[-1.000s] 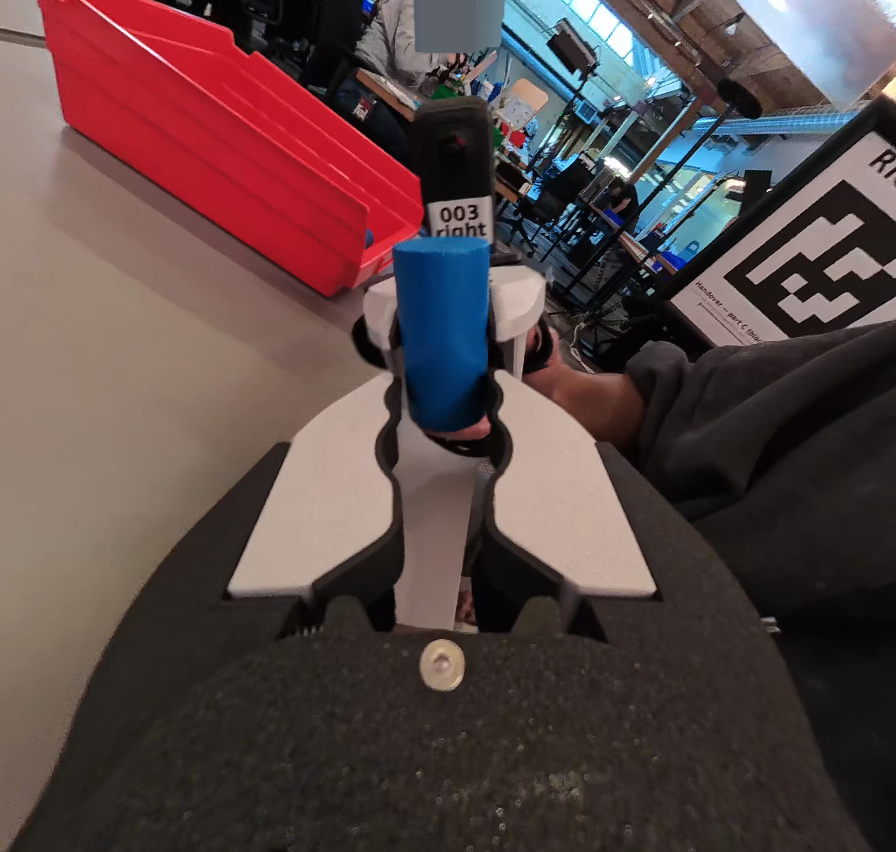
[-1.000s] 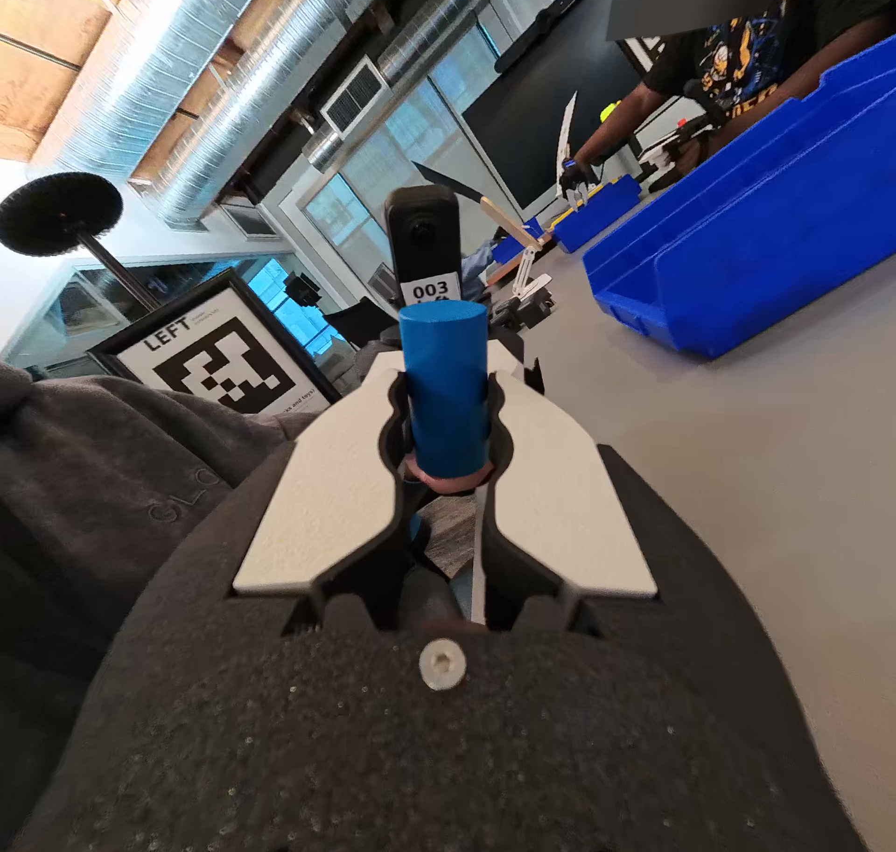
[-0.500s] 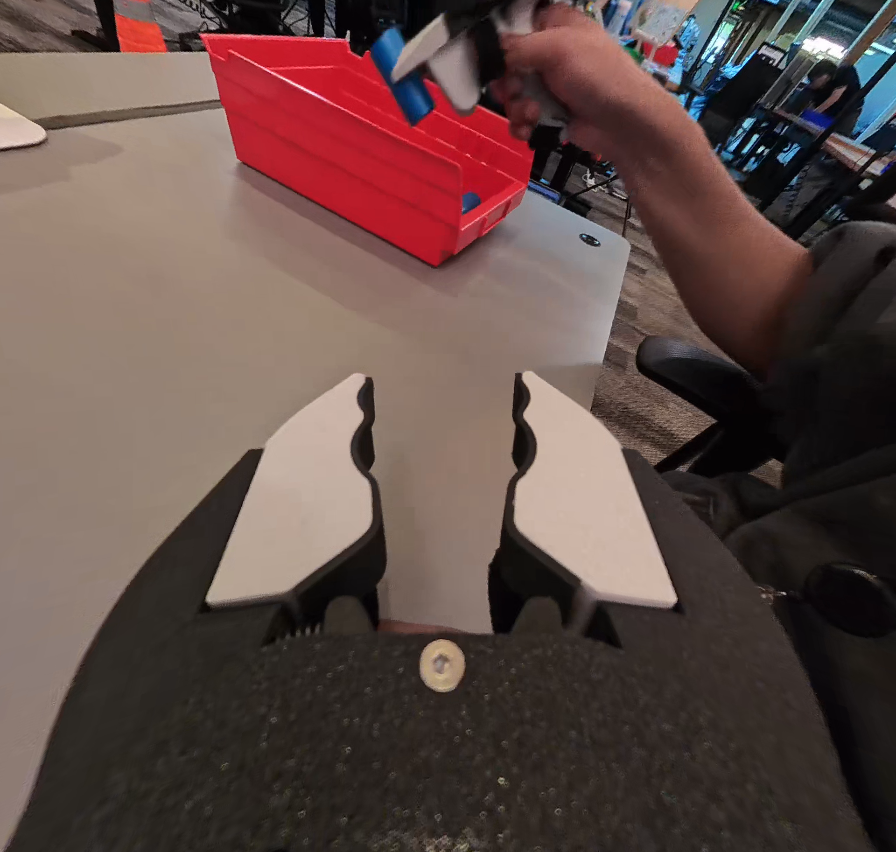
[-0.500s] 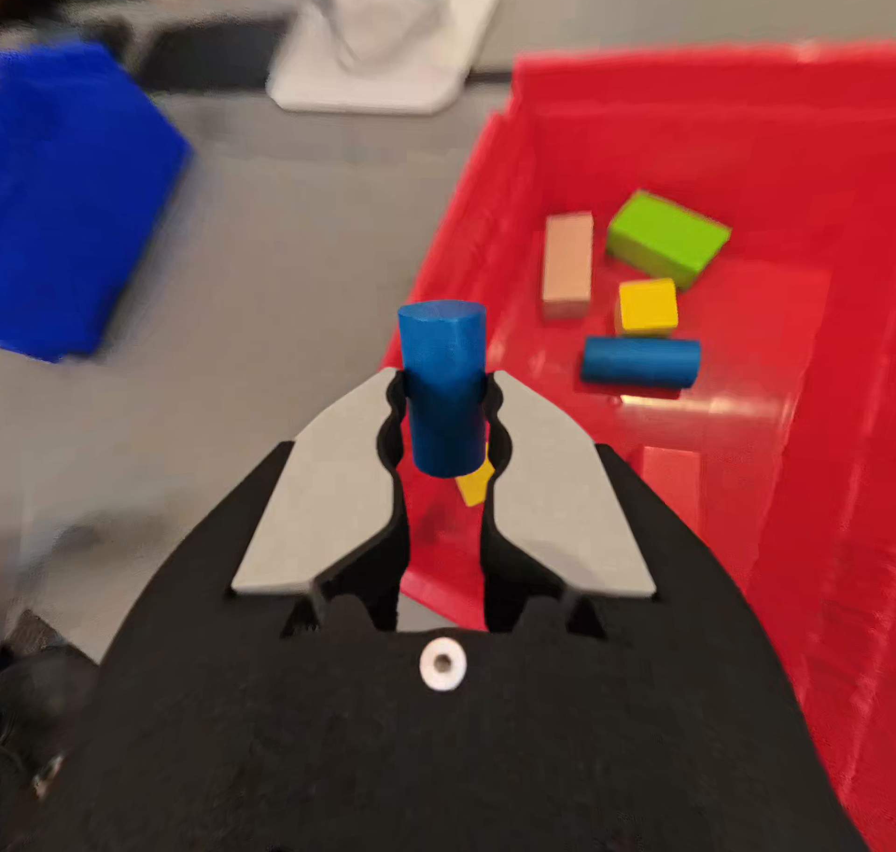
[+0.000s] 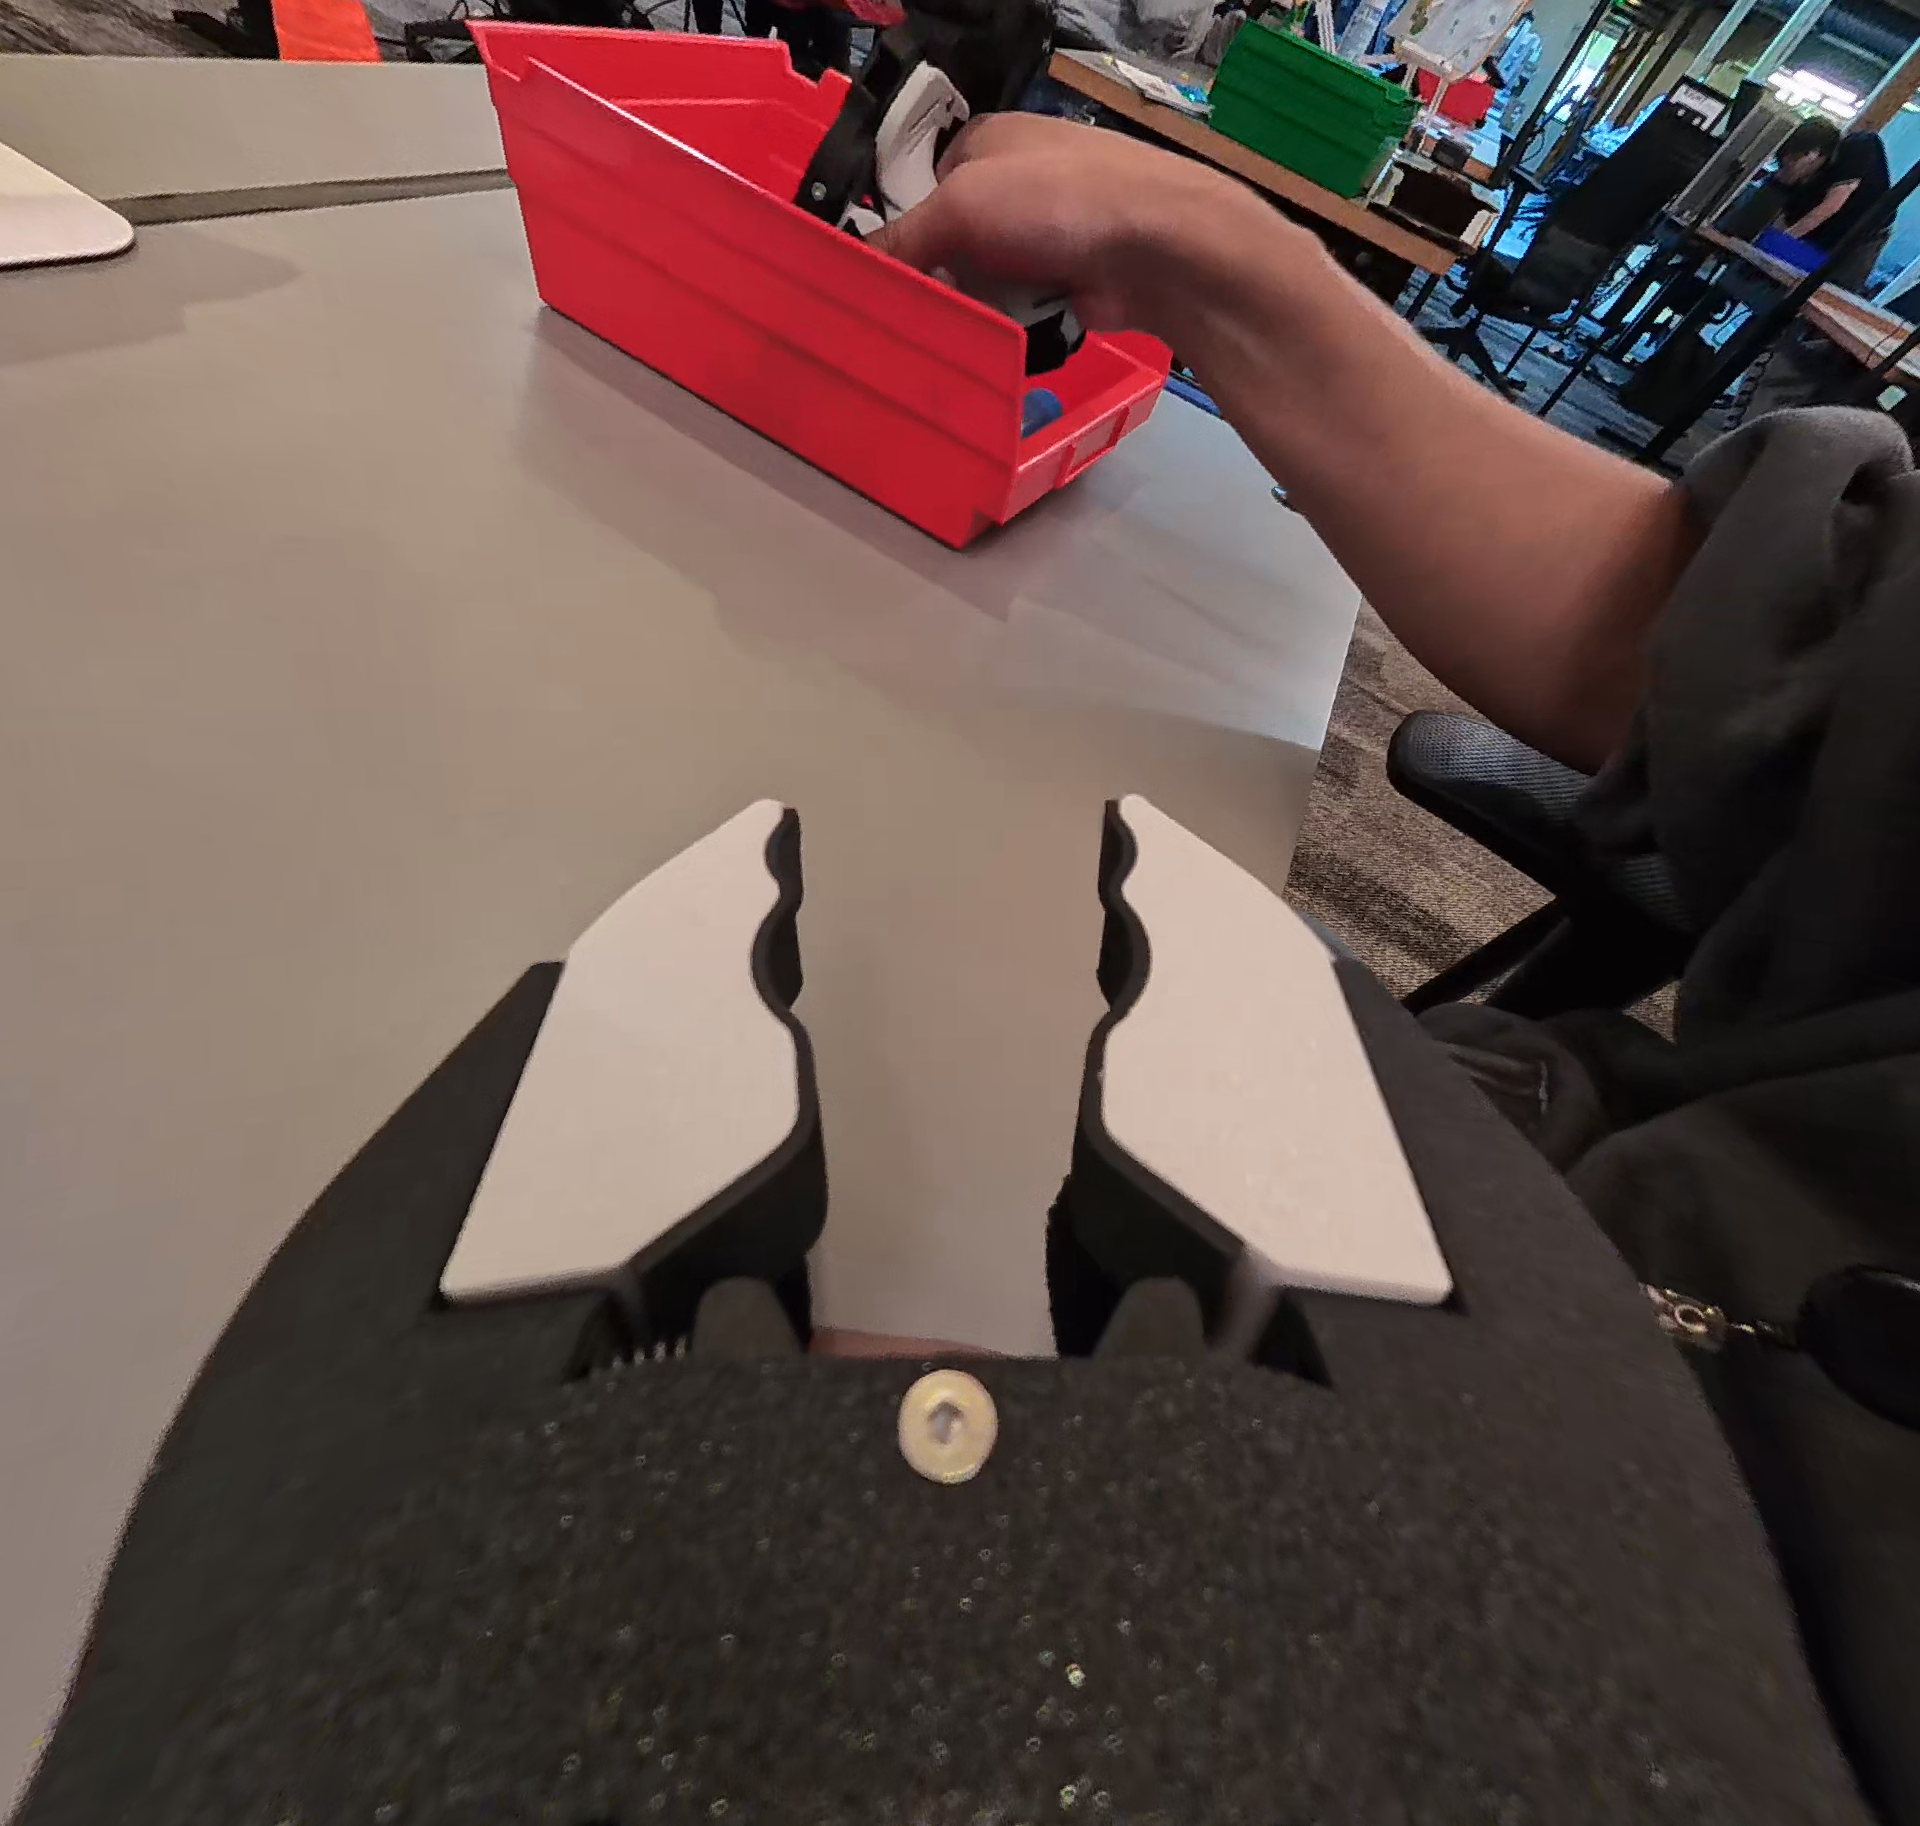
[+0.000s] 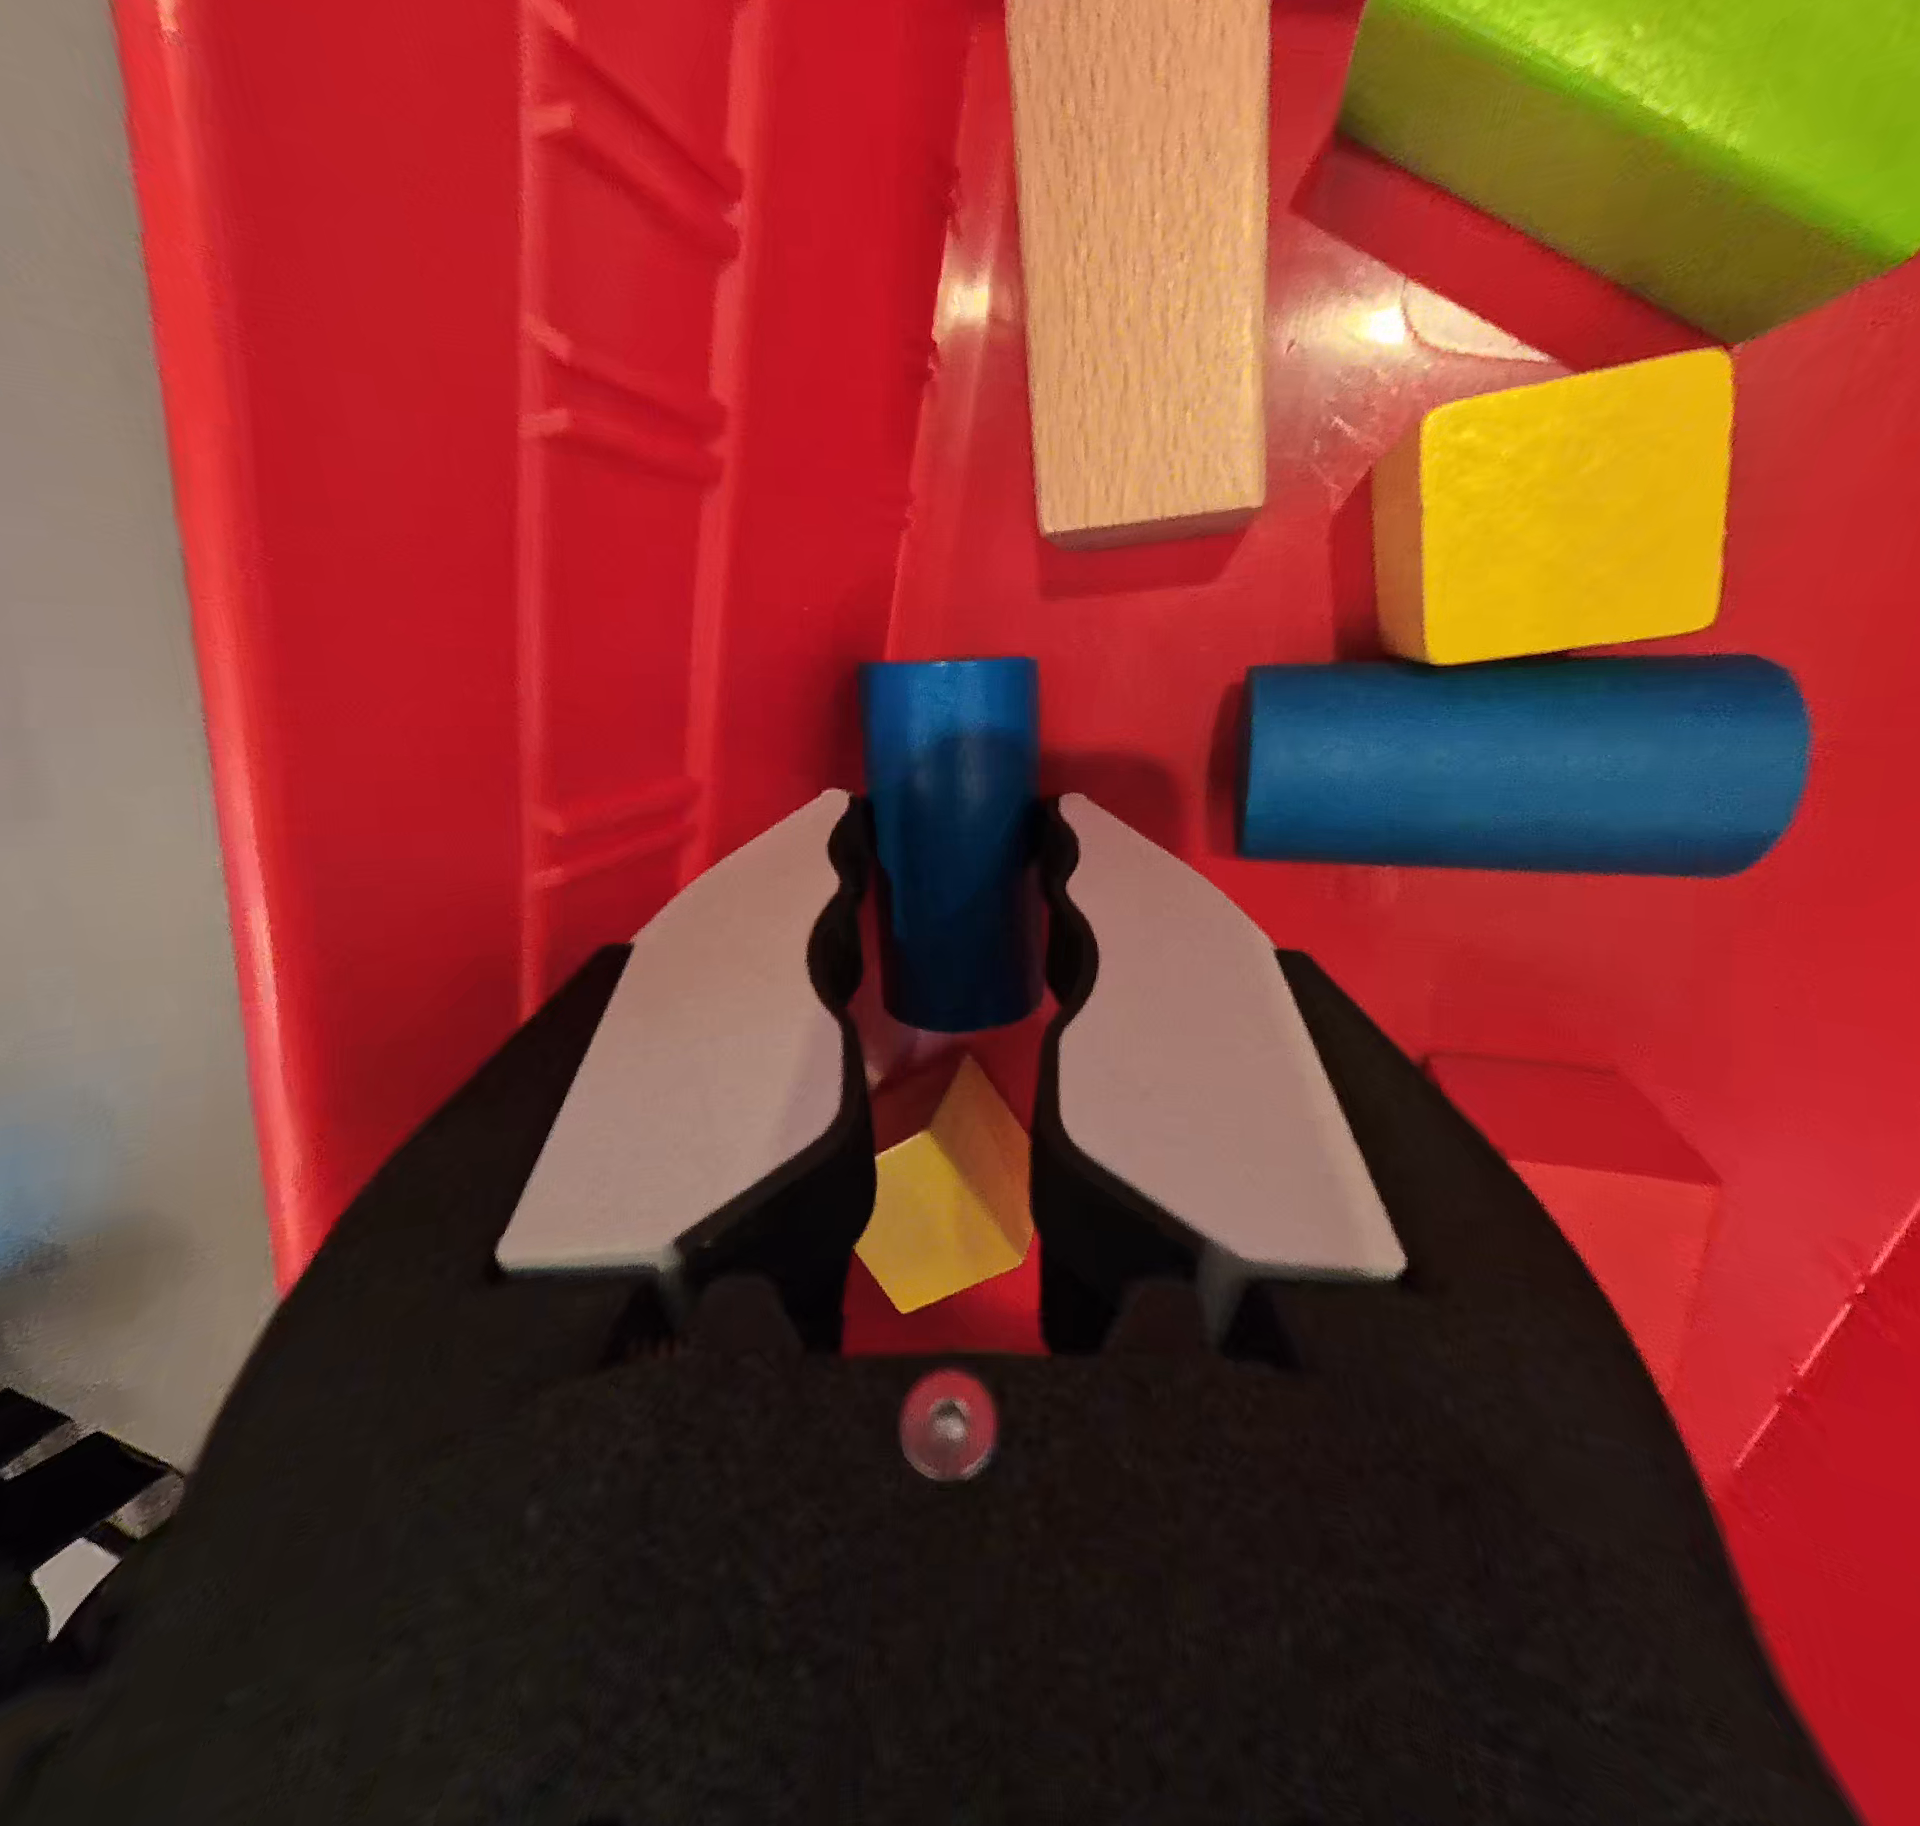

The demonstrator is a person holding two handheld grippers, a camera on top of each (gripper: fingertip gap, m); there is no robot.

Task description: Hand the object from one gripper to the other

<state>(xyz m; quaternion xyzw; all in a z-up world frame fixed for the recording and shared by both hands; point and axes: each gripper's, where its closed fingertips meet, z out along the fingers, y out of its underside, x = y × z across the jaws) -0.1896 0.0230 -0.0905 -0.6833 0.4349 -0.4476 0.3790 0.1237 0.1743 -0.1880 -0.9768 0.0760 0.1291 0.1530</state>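
My right gripper (image 6: 953, 800) is shut on a short blue cylinder (image 6: 951, 737) and holds it low inside the red bin (image 6: 416, 426), close to the bin's left wall. My left gripper (image 5: 948, 810) is open and empty above the grey table (image 5: 416, 633), well short of the red bin (image 5: 748, 301). In the left wrist view a person's hand (image 5: 1039, 207) holds the right gripper down in the bin, and the bin wall hides its fingers and the cylinder.
On the bin floor lie a longer blue cylinder (image 6: 1517, 763), a yellow block (image 6: 1548, 509), a plain wooden block (image 6: 1143, 238), a green block (image 6: 1642, 93) and a small yellow block (image 6: 945, 1205) under my right gripper. An office chair (image 5: 1507, 789) stands past the table's right edge.
Both grippers held the blue cylinder a second ago. My left gripper let go, opened and drew back. My right gripper carried the cylinder over the red bin and down into it.
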